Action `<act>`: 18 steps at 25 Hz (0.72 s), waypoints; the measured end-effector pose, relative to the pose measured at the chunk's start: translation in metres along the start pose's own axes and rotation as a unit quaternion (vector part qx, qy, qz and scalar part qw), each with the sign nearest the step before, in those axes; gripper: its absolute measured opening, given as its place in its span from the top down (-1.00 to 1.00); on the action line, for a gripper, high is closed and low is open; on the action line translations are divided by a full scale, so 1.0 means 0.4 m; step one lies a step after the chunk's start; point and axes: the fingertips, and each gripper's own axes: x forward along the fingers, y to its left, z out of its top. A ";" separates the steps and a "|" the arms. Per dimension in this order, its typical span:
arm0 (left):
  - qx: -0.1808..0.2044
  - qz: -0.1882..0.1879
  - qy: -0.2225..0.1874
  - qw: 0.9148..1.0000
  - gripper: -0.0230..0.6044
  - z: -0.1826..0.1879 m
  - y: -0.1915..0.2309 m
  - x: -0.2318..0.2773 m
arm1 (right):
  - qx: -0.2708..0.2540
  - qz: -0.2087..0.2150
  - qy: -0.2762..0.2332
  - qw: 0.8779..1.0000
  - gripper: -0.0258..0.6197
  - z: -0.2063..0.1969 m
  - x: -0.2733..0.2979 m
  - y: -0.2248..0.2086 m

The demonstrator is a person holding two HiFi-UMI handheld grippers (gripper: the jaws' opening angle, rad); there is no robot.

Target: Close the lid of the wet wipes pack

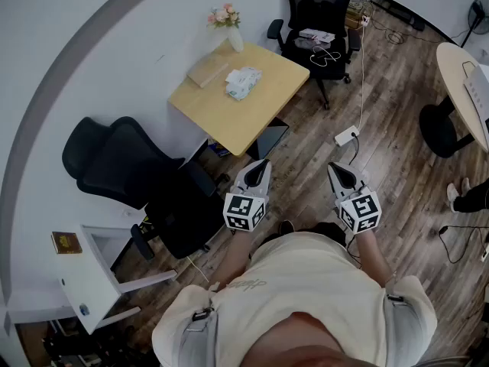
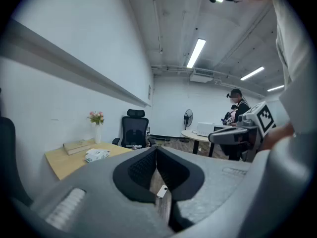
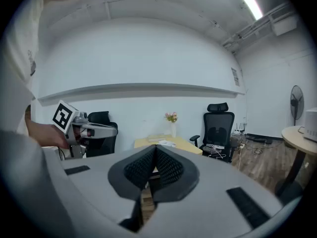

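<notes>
The wet wipes pack (image 1: 243, 82) lies on the far part of a small wooden table (image 1: 252, 117), pale with a bluish print; it also shows small in the left gripper view (image 2: 96, 154) and the right gripper view (image 3: 166, 143). Whether its lid is up cannot be made out at this distance. My left gripper (image 1: 260, 165) and right gripper (image 1: 335, 170) are held side by side over the wood floor, well short of the table. Both have their jaws pressed together with nothing between them.
A vase of flowers (image 1: 227, 23) and a flat book (image 1: 207, 70) share the table. Black office chairs stand at the left (image 1: 137, 174) and behind the table (image 1: 317, 14). A power strip (image 1: 346, 135) with cables lies on the floor. A round table (image 1: 462, 82) is at the right.
</notes>
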 end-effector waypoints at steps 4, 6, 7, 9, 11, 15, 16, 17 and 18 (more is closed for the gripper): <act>0.015 0.000 -0.025 1.000 0.87 0.035 0.058 -0.018 | -0.012 -0.007 -0.010 1.000 0.92 0.028 0.037 0.039; 0.012 0.013 -0.033 0.999 0.87 0.024 0.088 -0.024 | -0.026 -0.009 -0.016 0.999 0.92 0.038 0.055 0.056; 0.006 0.015 -0.032 0.999 0.87 0.010 0.095 -0.024 | -0.032 -0.011 -0.016 0.999 0.92 0.040 0.058 0.062; -0.010 0.005 -0.023 1.000 0.87 -0.014 0.093 -0.019 | -0.029 -0.015 -0.015 0.999 0.92 0.042 0.057 0.063; -0.020 -0.012 -0.015 1.000 0.87 -0.028 0.082 -0.013 | -0.012 -0.023 -0.019 0.999 0.92 0.052 0.051 0.053; -0.025 -0.036 -0.005 0.999 0.87 -0.038 0.076 0.007 | 0.001 -0.044 -0.021 0.999 0.92 0.068 0.049 0.031; -0.026 -0.039 -0.004 0.999 0.87 -0.041 0.074 0.015 | 0.002 -0.046 -0.018 0.999 0.92 0.063 0.050 0.027; -0.027 -0.043 -0.002 0.999 0.87 -0.044 0.071 0.022 | 0.005 -0.047 -0.014 0.999 0.92 0.054 0.051 0.024; -0.028 -0.046 0.000 0.999 0.87 -0.049 0.068 0.028 | 0.010 -0.048 -0.010 0.999 0.92 0.042 0.052 0.019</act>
